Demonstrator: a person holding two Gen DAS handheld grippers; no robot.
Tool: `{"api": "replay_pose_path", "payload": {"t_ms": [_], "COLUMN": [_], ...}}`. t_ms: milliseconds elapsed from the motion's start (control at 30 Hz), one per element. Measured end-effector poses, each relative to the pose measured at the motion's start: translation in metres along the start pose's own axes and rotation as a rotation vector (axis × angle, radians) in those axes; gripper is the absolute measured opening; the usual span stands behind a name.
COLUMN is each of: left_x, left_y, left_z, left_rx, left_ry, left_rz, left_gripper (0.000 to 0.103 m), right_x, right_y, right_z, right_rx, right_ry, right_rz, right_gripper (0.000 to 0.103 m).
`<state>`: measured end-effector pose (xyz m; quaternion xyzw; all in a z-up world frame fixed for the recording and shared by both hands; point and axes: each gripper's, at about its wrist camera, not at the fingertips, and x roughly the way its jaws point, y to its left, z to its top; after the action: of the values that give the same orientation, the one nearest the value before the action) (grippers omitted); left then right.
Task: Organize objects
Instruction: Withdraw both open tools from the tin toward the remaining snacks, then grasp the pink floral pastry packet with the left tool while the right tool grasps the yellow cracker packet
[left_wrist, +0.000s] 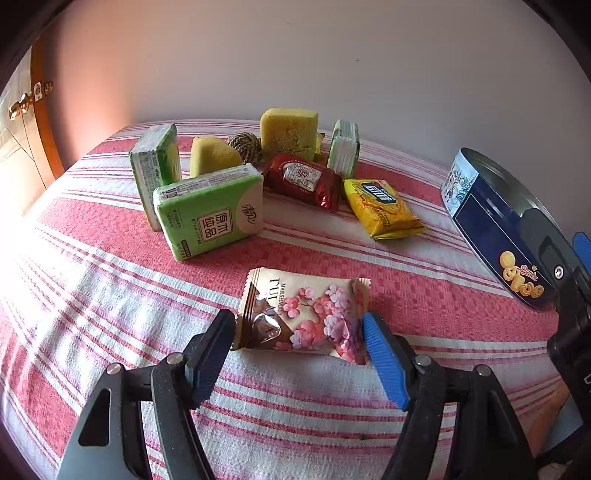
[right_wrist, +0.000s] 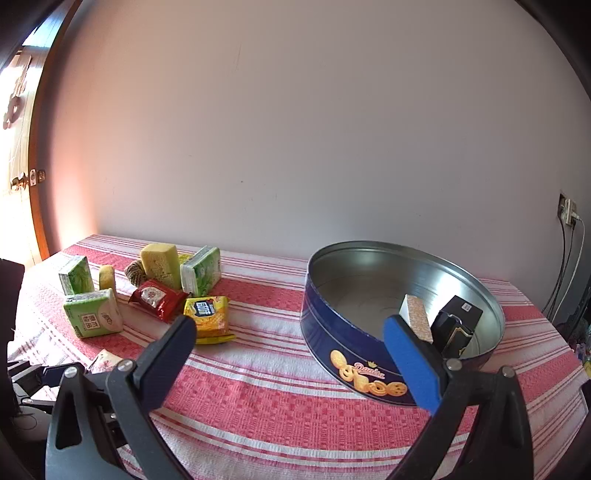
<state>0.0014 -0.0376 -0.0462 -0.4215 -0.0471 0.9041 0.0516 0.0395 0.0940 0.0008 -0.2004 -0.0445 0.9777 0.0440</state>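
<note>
glossy crinkled marshmallow packet (left_wrist: 303, 317), woven cloth (left_wrist: 110, 295)

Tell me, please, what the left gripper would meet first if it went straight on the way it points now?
Most likely the marshmallow packet with pink blossoms, lying on the striped tablecloth between the left gripper and the other things. The fingers flank its ends; whether they touch is unclear.
</note>
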Motion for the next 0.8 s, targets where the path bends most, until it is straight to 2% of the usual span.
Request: {"api": "replay_pose_path", "payload": {"t_ms": [200,267,333,500,633,800], "left_x": [0.000,-0.001,-0.001,-0.002,-0.003,-0.003], "left_y": [-0.001,0.002,0.004,0.008,0.018,0.019], "left_z": [0.001,0.001,0.001,0.002,0.003,0.006], "left_rx": [0.002,-0.007,-0.015,-0.028,-0.069,-0.081], "left_ry": [0.001,-0.003,-0.008,-0.012,-0.022,-0.024], "left_rz": [0.006,0.001,0.001,-0.024,-0.075,-0.074], "left_gripper": [0.072,0.069,0.059,0.055,0.052,0.052], "right_x": [0.026,0.036,0.043,0.059,0.077,0.105], "right_y": [0.012,0.011,0.012,0.018,0.027,0.044], "right_z": [0.006,0.007,0.006,0.005,0.007,0.009], "right_rx": [-0.002,0.011,0.016,0.007,0.009,0.001], "right_ry": [0.076,0.115,0.145,0.201,0.247,0.327], "right_rz": [0.070,0.092,0.117,0.137,0.164,0.200], "right_gripper": [0.103,0.102,0.101,0.099,0.096,0.091]}}
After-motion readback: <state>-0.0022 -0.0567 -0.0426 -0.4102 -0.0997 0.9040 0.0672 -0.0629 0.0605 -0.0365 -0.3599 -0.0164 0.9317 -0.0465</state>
